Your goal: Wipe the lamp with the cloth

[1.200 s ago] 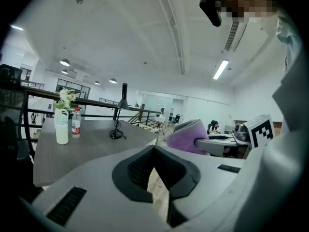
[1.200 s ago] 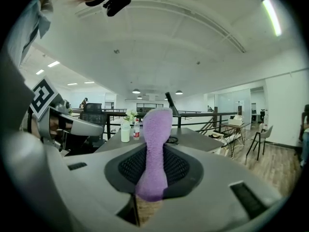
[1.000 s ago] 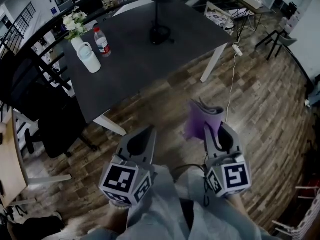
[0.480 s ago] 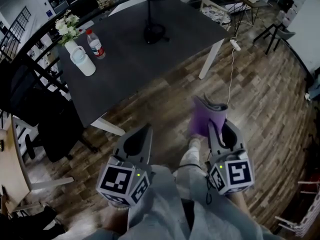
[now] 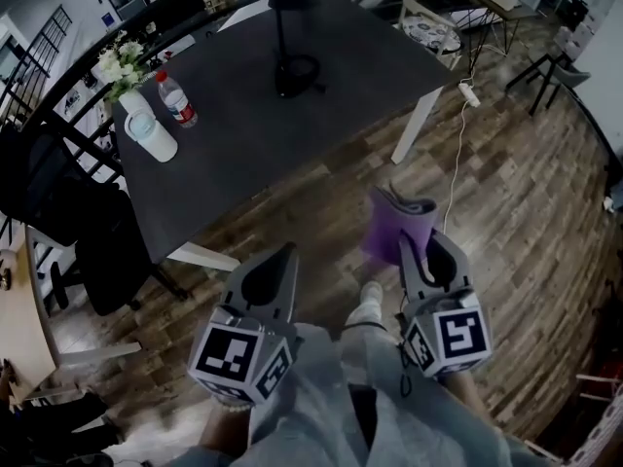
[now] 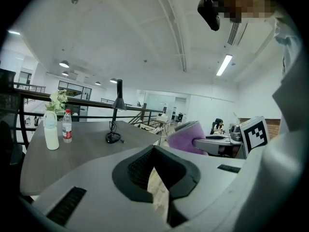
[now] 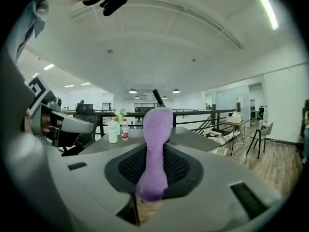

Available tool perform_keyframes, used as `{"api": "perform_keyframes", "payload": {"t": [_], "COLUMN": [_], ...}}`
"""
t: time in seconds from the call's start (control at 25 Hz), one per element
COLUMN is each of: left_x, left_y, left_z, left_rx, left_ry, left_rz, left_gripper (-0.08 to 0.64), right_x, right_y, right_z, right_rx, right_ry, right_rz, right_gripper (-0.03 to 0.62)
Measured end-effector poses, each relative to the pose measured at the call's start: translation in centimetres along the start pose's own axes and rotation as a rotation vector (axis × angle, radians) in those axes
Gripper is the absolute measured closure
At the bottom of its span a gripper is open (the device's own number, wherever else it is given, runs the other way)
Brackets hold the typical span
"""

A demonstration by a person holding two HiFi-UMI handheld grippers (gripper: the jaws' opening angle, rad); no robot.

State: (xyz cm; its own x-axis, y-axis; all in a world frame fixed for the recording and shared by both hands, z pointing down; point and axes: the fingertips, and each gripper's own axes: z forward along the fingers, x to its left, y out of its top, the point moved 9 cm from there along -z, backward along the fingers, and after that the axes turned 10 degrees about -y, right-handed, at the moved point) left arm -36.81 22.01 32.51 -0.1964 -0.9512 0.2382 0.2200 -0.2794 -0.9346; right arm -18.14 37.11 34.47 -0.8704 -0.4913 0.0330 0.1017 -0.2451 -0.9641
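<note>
Right gripper (image 5: 421, 261) clamped on cloth (image 5: 393, 230); left gripper (image 5: 271, 278) closed, empty. Lamp (image 5: 295, 69) upright near table (image 5: 224, 154) far edge, ahead-left of cloth, well apart.

The head view is dim and underexposed, its wooden floor (image 5: 506, 183) bowing toward the rim; both gripper views are bright, a ceiling strip light (image 6: 224, 65) glowing at 1 o'clock; corners are black; the near purple cloth (image 7: 153, 149) is soft-focused.
</note>
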Motion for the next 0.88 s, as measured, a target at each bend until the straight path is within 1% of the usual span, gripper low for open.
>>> {"api": "perform_keyframes", "payload": {"t": [0.36,0.56,0.76,0.88], "left_x": [-1.3,-2.7,-4.3,-5.0], "left_y": [1.9,3.1,4.1,4.7], "left_z": [7.7,12.2,16.2,17.9], "left_rx": [-0.026,-0.040,-0.054,-0.057], "left_ry": [0.078,0.102,0.115,0.117], "left_rz": [-0.034,-0.057,-0.048,-0.041], "left_gripper": [0.551,0.551,0.551,0.551], "right_x": [-7.1,-11.3,-15.8,-17.7], "right_y": [1.4,2.3,2.7,2.7], "right_z": [6.0,8.7,10.0,10.4], "right_rx": [0.001,-0.011,-0.008,-0.007], "right_ry": [0.097,0.143,0.158,0.154], "right_rz": [-0.026,-0.042,-0.046,-0.041], "right_gripper": [0.505,0.505,0.505,0.505]}}
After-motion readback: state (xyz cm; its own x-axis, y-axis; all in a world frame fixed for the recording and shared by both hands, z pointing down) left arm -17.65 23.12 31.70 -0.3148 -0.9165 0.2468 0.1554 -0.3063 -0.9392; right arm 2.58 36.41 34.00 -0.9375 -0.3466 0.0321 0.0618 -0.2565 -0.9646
